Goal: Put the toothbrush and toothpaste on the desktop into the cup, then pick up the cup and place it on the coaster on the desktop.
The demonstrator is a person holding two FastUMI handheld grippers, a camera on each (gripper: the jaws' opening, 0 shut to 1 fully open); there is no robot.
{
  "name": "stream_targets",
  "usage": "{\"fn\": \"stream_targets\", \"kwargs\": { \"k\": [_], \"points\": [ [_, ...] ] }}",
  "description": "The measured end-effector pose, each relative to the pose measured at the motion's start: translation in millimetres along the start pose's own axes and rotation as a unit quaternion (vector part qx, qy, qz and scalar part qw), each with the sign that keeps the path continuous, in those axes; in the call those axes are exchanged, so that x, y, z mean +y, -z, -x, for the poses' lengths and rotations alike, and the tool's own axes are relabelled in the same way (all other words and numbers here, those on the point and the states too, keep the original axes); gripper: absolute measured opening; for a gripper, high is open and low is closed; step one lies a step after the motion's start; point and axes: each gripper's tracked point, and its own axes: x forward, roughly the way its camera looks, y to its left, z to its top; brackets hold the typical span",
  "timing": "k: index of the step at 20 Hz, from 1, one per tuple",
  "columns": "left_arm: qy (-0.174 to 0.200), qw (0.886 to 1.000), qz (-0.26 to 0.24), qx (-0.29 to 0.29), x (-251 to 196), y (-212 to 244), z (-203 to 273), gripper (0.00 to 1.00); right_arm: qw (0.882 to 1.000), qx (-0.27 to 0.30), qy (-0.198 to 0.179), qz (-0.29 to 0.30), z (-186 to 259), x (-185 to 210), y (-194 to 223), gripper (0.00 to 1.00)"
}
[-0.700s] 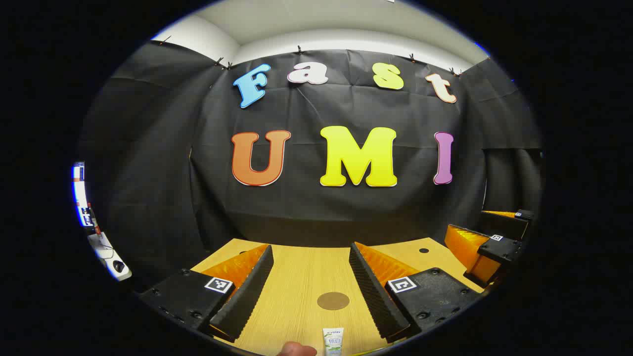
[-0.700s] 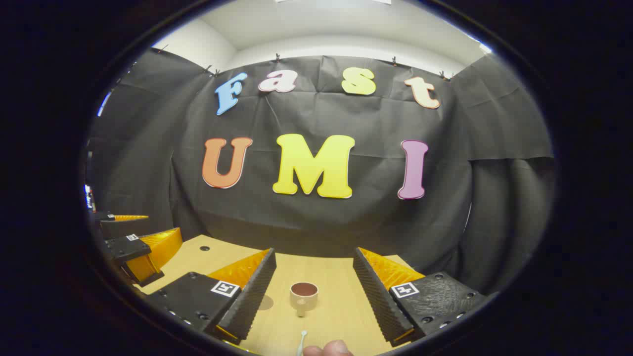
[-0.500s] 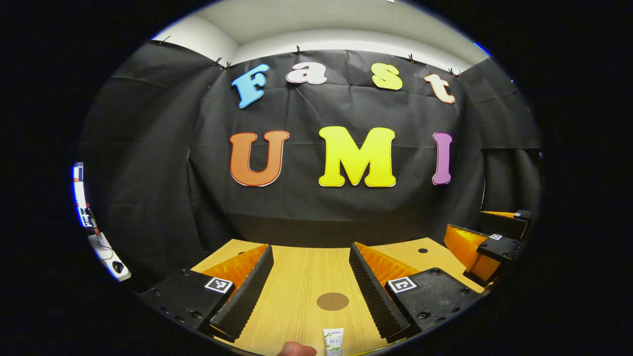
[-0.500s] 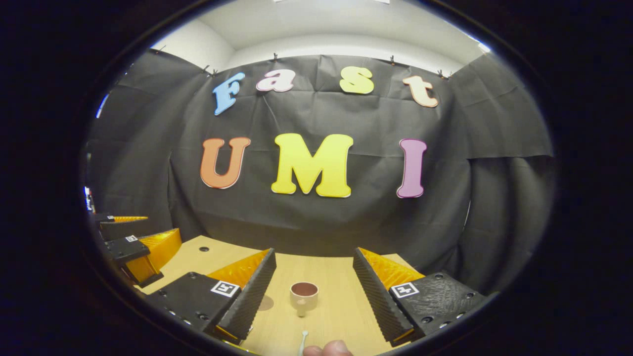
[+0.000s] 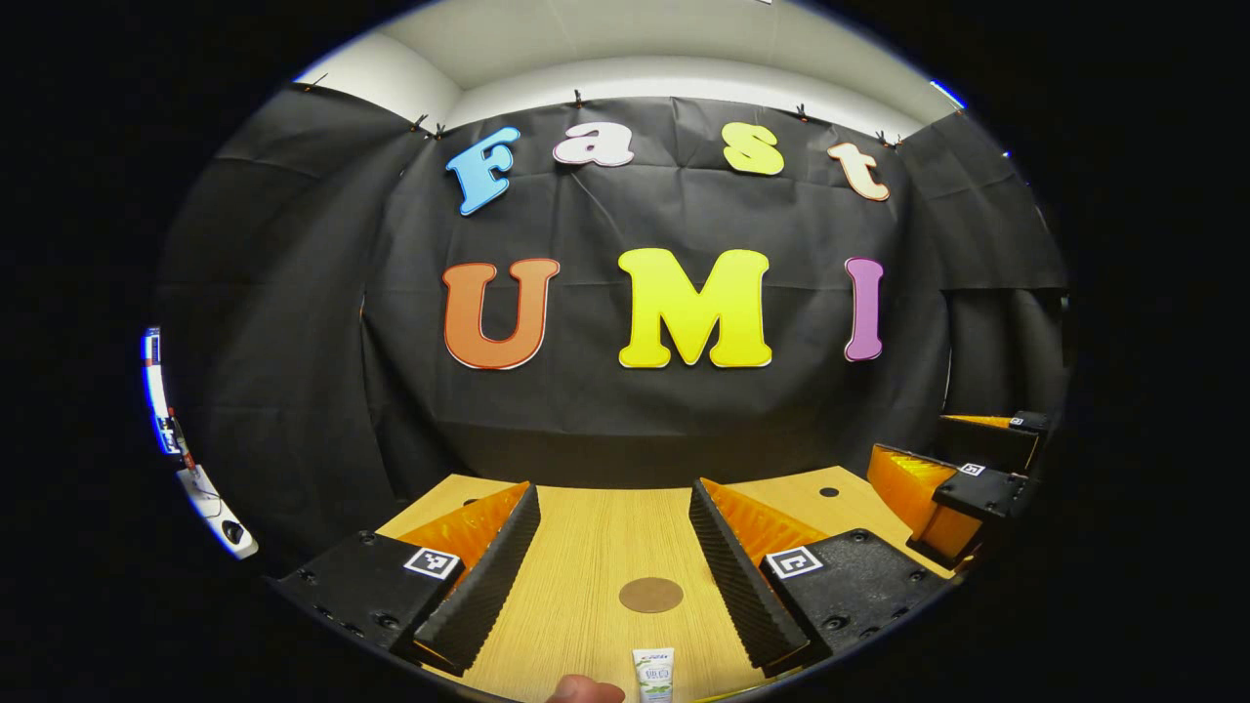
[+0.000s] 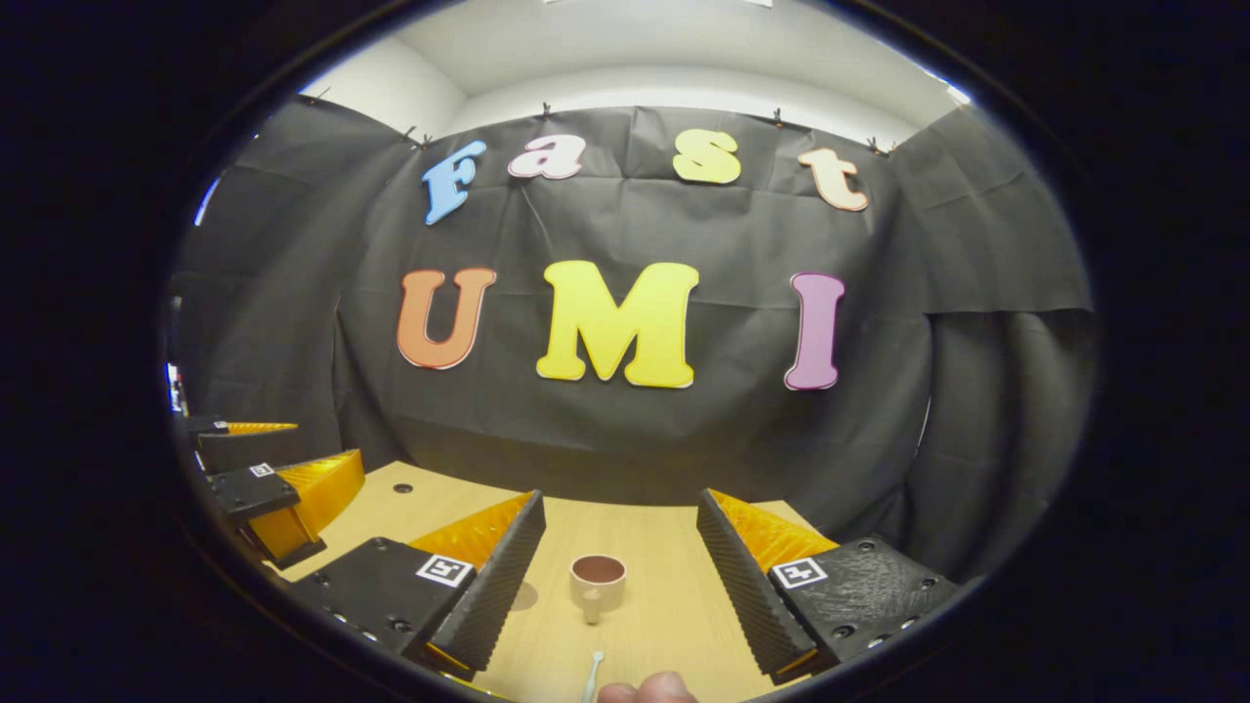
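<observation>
Two grippers hover low over a light wooden desk (image 5: 586, 547), both with their ridged black fingers spread wide and nothing between them. Nearest in the left gripper view, at the bottom edge, a fingertip (image 5: 584, 691) pokes in beside the white end of the toothpaste tube (image 5: 653, 675), which lies flat on the desk pointing away from the camera. The left gripper (image 5: 612, 561) frames it — the tube sits in the open gap, touching neither finger. Just beyond the tube, still between the fingers, lies the coaster (image 5: 650, 595), a flat brown disc resting bare on the wood. Farther off at the right edge of that view the right gripper (image 5: 952, 488) shows, orange and black. In the right gripper view, another fingertip (image 6: 646, 688) sits at the bottom edge, and next to it the white tip of the toothbrush (image 6: 593, 676) lies on the desk. The right gripper (image 6: 615, 561) is parted around open space, and a little past the toothbrush stands the cup (image 6: 598, 584) — upright, pale outside and reddish-brown inside, its handle turned toward the camera, clear of both fingers. At the left edge the left gripper (image 6: 283, 493) appears. Behind the desk hangs the black cloth wall (image 6: 625, 430).
</observation>
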Motion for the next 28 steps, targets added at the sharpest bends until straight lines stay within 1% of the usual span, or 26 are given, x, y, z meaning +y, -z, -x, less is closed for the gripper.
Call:
{"fn": "stream_targets", "kwargs": {
  "k": [1,2,3,4,10,11,14,18,19,24,28],
  "points": [
    [-0.001,1.000,-0.001,0.001,-0.5,0.8,0.4,0.98,1.000,0.001,-0.002,0.000,-0.5,-0.4,0.2,0.95],
    [-0.001,1.000,-0.002,0.001,-1.0,0.9,0.3,0.98,1.000,0.003,-0.005,-0.001,-0.6,0.4,2.6,0.98],
    [-0.001,1.000,-0.003,0.003,-1.4,2.2,0.1,0.98,1.000,0.005,-0.007,-0.003,-0.3,0.9,3.4,0.98],
    [-0.002,1.000,-0.003,0.005,-2.5,5.4,0.5,0.98,1.000,0.007,-0.007,-0.004,-1.4,0.4,4.8,0.95],
    [-0.001,1.000,-0.002,0.014,-5.1,12.3,-1.2,0.98,1.000,0.016,-0.004,-0.008,-5.0,-6.2,11.8,0.95],
    [-0.001,1.000,-0.004,0.016,-6.7,13.4,-2.5,0.98,1.000,0.019,-0.004,-0.008,-5.8,-6.6,13.2,0.98],
    [0.003,0.999,-0.005,0.034,-9.0,28.2,-4.3,0.98,0.999,0.038,-0.006,-0.006,-8.3,-7.9,28.6,0.98],
    [0.017,0.996,-0.010,0.088,-13.0,67.6,1.2,0.98,0.996,0.090,-0.014,0.004,-8.8,-7.7,68.1,0.98],
    [0.021,0.994,-0.010,0.104,-14.8,78.6,3.4,0.98,0.994,0.108,-0.016,0.004,-7.3,-7.1,81.2,0.95],
    [0.035,0.983,-0.003,0.180,-19.4,133.5,25.1,0.98,0.979,0.199,-0.037,0.011,4.6,2.8,145.2,0.96],
    [0.048,0.974,-0.006,0.220,-23.9,160.7,42.5,0.99,0.961,0.271,-0.050,0.007,10.6,13.8,192.4,0.96]
  ]
}}
